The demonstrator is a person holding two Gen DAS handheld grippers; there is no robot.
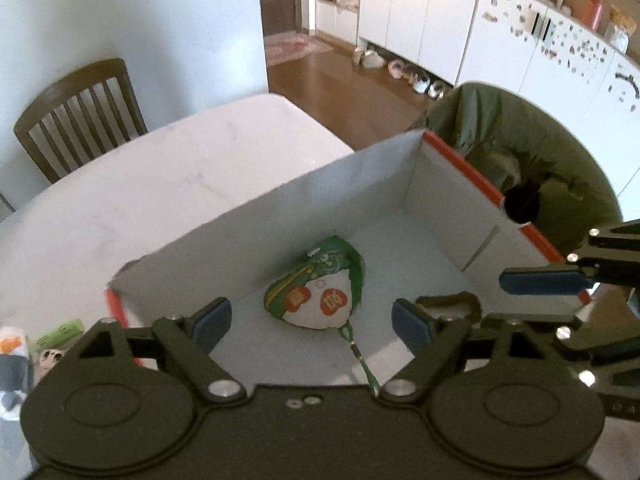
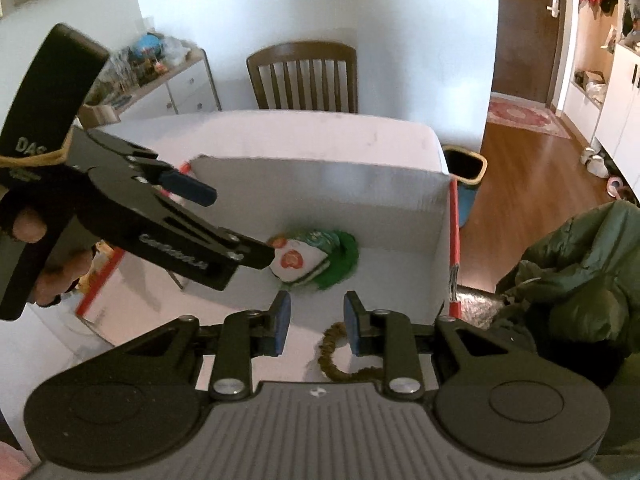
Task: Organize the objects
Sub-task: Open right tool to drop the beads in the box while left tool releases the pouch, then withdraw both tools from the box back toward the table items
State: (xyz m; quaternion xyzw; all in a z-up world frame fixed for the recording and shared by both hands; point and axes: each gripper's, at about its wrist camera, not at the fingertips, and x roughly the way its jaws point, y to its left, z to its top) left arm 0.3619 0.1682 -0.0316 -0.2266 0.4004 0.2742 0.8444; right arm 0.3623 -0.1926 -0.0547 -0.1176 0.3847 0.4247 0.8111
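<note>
Left gripper (image 1: 311,322): fingers spread, empty, over the box (image 1: 280,216).
Right gripper (image 2: 316,322): fingers parted, empty.
Green pouch (image 1: 320,286): on box floor, 12 o'clock of left gripper.
Brown ring (image 2: 332,350): at 6 o'clock of pouch.

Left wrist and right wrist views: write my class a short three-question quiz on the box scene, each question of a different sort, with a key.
1. True or false: the green and white pouch with orange patches lies inside the white cardboard box with a red rim.
2. Which claw is open wider? A) the left claw B) the right claw
3. Fill in: besides the pouch, the box holds a brown fuzzy ____ near the right claw.

Key: 1 true. 2 A; both claws are open and hold nothing. 3 ring, partly hidden by the claw.
</note>
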